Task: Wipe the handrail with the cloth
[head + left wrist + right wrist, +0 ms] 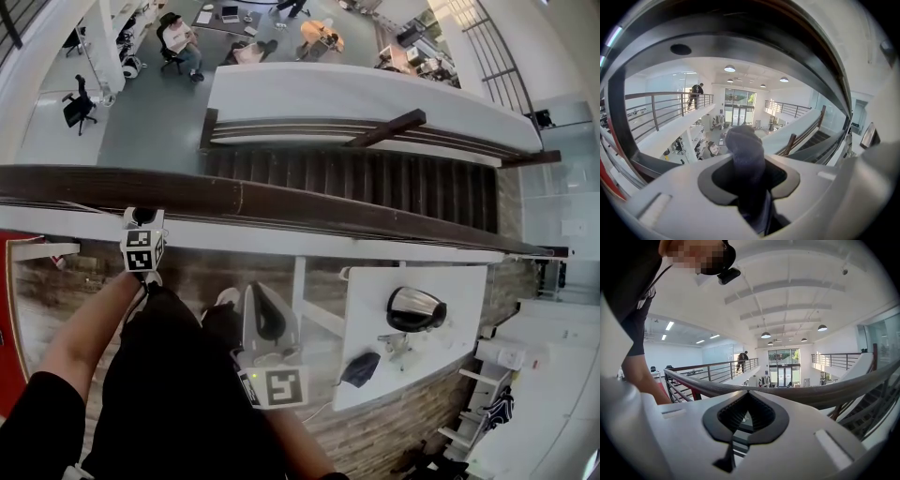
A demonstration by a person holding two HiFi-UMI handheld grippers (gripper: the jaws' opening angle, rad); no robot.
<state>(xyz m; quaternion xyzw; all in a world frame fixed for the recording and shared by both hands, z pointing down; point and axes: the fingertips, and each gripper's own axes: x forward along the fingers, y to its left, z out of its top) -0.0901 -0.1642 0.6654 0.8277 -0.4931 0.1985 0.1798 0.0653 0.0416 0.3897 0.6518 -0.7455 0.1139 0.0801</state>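
A dark brown handrail [328, 208] crosses the head view from left to right above an open atrium. My left gripper [141, 219] is right at the rail's near side, at the left. It is shut on a dark grey-blue cloth [745, 150], which sticks up between the jaws in the left gripper view [747, 174]. The rail's dark underside [797, 47] arches close over the cloth there. My right gripper [260, 298] hangs lower, well back from the rail, with its jaws shut and nothing in them [746, 397]. In the right gripper view the handrail [825, 393] runs just beyond the tips.
Beyond the rail drops a dark staircase [375, 173], with desks and seated people [183, 42] on the floor below. A white table [450, 291] with a black rounded object [415, 309] stands under the rail at the right. A person [742, 361] stands on a far railed balcony.
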